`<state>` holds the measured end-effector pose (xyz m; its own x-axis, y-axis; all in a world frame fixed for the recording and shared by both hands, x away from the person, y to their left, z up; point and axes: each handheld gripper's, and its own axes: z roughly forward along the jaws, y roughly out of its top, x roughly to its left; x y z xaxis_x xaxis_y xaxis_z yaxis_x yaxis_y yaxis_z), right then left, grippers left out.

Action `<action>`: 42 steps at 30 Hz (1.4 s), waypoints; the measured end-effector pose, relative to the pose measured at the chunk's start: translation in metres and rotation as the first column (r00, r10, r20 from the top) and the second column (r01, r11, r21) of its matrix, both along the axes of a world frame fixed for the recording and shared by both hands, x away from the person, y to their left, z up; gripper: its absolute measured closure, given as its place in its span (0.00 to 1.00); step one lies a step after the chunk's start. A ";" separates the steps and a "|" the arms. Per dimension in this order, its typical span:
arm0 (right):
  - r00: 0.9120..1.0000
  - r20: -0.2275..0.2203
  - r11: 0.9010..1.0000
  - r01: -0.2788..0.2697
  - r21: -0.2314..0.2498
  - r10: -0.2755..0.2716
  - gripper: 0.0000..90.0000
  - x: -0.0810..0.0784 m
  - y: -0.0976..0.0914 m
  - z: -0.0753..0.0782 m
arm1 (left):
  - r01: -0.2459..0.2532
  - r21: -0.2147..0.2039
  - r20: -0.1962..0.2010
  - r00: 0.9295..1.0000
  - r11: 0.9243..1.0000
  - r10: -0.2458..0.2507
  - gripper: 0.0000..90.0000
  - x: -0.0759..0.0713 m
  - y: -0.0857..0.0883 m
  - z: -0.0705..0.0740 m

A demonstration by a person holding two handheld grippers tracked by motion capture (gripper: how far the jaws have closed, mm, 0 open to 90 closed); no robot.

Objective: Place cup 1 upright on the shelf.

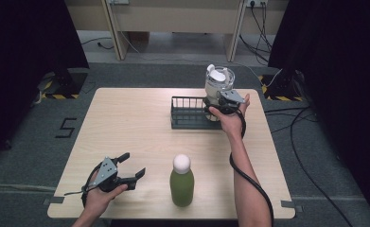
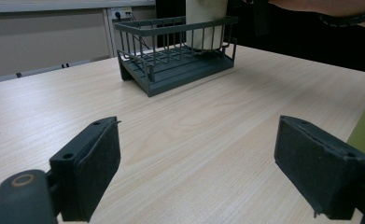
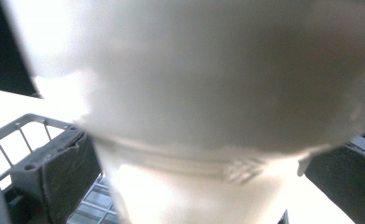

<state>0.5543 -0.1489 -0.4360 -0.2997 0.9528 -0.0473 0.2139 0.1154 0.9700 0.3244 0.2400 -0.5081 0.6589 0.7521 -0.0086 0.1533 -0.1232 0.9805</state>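
- High view: a white lidded cup (image 1: 219, 81) stands upright in the right end of a dark wire rack (image 1: 188, 113), which sits near the far edge of the wooden table (image 1: 126, 127), right of its middle
- The right gripper (image 1: 216, 105) is at the cup's lower part, its jaws on either side of it; from here I cannot tell whether the pads touch it
- The left gripper (image 1: 133, 169) rests near the near-left corner of the table with its jaws apart and nothing between them
- A green bottle with a white cap (image 1: 181, 179) stands upright by the near edge, just right of the left gripper, well apart from the rack
- Left gripper view: both black pads (image 2: 94, 170) stand apart over bare wood; the rack (image 2: 178, 65) lies ahead with the cup (image 2: 206, 23) in its far right part
- Right gripper view: the cup (image 3: 208, 93) is blurred and very close, between the two jaws; the left pad (image 3: 63, 172) stands just clear of its wall, so the jaws are apart and not clamped on it, with rack wires (image 3: 12, 140) at the left
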 end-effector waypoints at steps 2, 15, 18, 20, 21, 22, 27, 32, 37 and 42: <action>1.000 0.003 1.000 -0.004 -0.004 0.004 0.00 -0.003 0.000 0.001 | 0.000 0.003 0.000 1.000 1.000 0.000 0.15 0.000 0.000 0.000; 1.000 0.009 1.000 -0.008 0.008 0.008 0.00 -0.016 -0.009 0.002 | -0.003 0.005 0.004 1.000 1.000 0.003 0.15 0.000 -0.001 0.000; 1.000 0.011 1.000 -0.010 0.011 0.009 0.00 -0.020 -0.011 0.002 | -0.006 0.005 0.004 1.000 1.000 0.006 0.15 0.000 -0.001 0.000; 1.000 0.008 1.000 -0.009 0.010 0.009 0.00 -0.022 -0.012 0.002 | -0.006 0.005 0.005 1.000 1.000 0.006 0.15 0.000 -0.001 0.000; 1.000 0.010 1.000 -0.010 0.012 0.010 0.00 -0.024 -0.012 0.002 | -0.006 0.006 0.006 1.000 1.000 0.006 0.15 0.000 -0.001 0.000; 1.000 0.010 1.000 -0.010 0.013 0.010 0.00 -0.024 -0.013 0.002 | -0.006 0.006 0.006 1.000 1.000 0.006 0.15 0.000 -0.001 0.000; 1.000 0.010 1.000 -0.006 0.017 0.006 0.00 -0.029 -0.016 0.002 | -0.005 0.008 0.007 1.000 1.000 0.005 0.15 0.000 -0.002 0.000; 1.000 0.009 1.000 -0.012 0.021 0.012 0.00 -0.034 -0.017 0.001 | -0.007 0.005 0.007 1.000 1.000 0.006 0.15 0.000 -0.002 0.000; 1.000 0.009 1.000 -0.018 0.023 0.017 0.00 -0.041 -0.019 0.001 | -0.005 0.004 0.008 1.000 1.000 0.005 0.15 0.000 -0.002 0.000; 1.000 0.005 0.998 -0.025 0.049 0.025 0.04 -0.051 -0.025 0.001 | -0.003 0.010 0.007 1.000 1.000 0.003 0.15 0.000 -0.002 0.000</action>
